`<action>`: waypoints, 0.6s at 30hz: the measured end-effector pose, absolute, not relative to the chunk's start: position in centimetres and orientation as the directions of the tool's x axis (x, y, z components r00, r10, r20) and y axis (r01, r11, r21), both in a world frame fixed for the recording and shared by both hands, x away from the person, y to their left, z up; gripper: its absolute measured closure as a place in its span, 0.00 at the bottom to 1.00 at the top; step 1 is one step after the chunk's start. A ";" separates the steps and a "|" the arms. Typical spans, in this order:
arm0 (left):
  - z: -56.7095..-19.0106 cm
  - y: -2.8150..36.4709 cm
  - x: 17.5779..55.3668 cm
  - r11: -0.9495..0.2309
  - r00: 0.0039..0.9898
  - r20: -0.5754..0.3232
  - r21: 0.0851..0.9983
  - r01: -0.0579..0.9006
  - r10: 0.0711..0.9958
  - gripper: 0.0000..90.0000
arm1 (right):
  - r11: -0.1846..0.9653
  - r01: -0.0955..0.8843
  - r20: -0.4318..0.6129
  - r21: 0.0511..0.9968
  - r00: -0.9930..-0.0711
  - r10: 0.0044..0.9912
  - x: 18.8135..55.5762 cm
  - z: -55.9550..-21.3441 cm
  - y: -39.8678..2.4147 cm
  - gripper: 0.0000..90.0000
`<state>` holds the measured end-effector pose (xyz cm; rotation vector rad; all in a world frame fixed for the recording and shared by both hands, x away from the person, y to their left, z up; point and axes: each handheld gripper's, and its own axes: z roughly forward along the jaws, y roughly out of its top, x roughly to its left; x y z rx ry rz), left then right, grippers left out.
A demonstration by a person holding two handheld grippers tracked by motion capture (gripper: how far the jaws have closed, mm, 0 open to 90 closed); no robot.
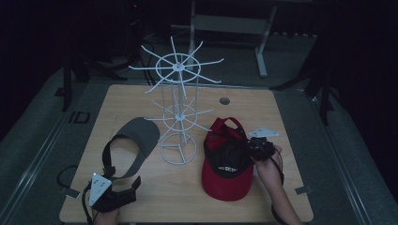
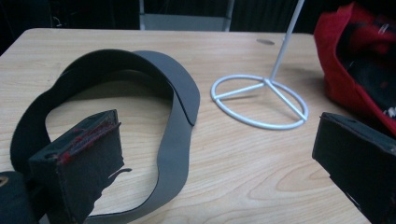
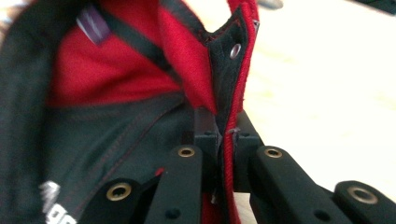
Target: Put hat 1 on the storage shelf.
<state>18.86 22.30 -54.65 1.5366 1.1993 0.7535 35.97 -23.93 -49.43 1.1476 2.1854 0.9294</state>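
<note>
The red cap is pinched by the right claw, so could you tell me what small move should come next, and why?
Probably lift the red cap slightly off the table: the right claw is shut on its edge, it lies upside down, and the white rack stands close beside it.

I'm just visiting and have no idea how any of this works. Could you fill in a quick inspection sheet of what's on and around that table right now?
Surface: light wooden table top, with a small round hole near its far edge.
Job's things: white wire rotating display rack standing mid-table; grey sun visor with black band lying flat to its left; red baseball cap with black lining lying upside down to its right.
Clutter: nothing seen.
Grippers: left gripper open, resting near the visor and holding nothing; right gripper shut on the cap's rim.
Cables: dark cable looping off the table's left edge.
Surroundings: dim room; grey metal frame behind the table.
</note>
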 end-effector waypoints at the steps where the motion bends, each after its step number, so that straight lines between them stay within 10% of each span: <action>1: -54.7 22.2 18.9 -0.004 0.325 -0.105 0.948 0.319 0.940 0.02 | 0.403 0.500 -0.111 0.767 -0.515 0.850 35.8 -48.9 -24.0 0.95; 18: -52.3 20.8 18.5 -0.056 0.457 -0.089 0.954 0.294 0.885 0.02 | 0.235 0.330 -0.053 0.914 -0.477 0.877 31.1 -39.7 -25.3 0.95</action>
